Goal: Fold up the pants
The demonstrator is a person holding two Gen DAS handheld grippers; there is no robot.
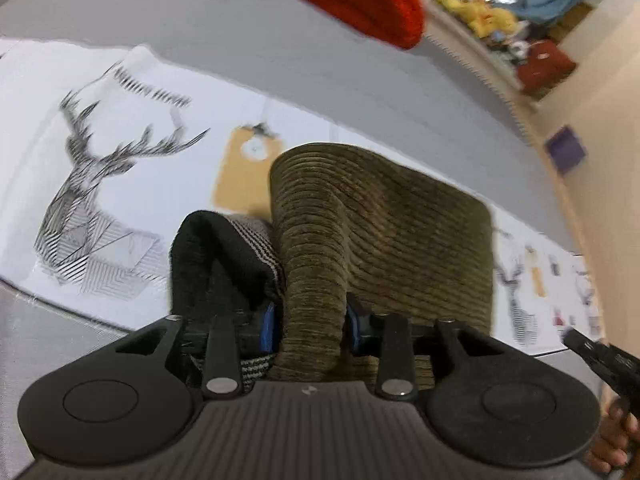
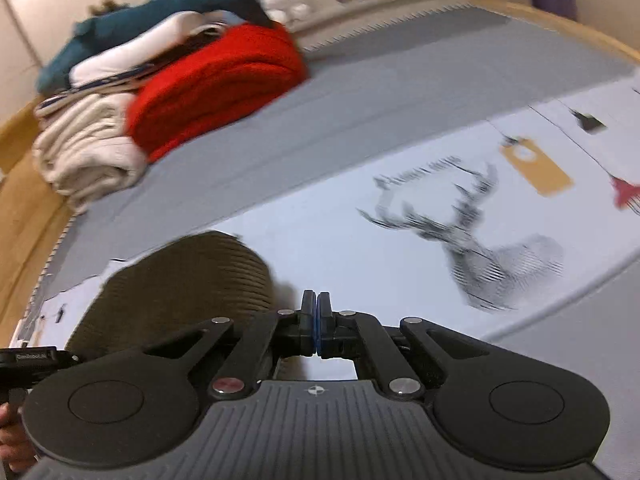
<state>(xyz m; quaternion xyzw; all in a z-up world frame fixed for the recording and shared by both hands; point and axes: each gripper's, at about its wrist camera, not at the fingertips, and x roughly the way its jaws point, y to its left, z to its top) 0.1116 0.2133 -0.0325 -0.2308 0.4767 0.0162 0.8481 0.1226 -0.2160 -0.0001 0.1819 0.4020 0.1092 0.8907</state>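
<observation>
The brown corduroy pants (image 1: 360,224) are bunched up in my left gripper (image 1: 314,324), which is shut on a thick fold of them and holds them above the bed. A black and grey striped waistband lining (image 1: 224,256) hangs to the left of the fold. In the right wrist view the pants (image 2: 180,284) show as a brown mound at lower left. My right gripper (image 2: 317,330) is shut with nothing between its blue pads, to the right of the pants and above the white cloth.
A white cloth with deer prints (image 1: 88,184) (image 2: 480,256) and tan tag prints (image 1: 244,172) covers the grey bed (image 2: 400,92). A stack of folded clothes, red (image 2: 216,84), cream and teal, sits at the bed's far side. Shelves with toys (image 1: 484,16) lie beyond.
</observation>
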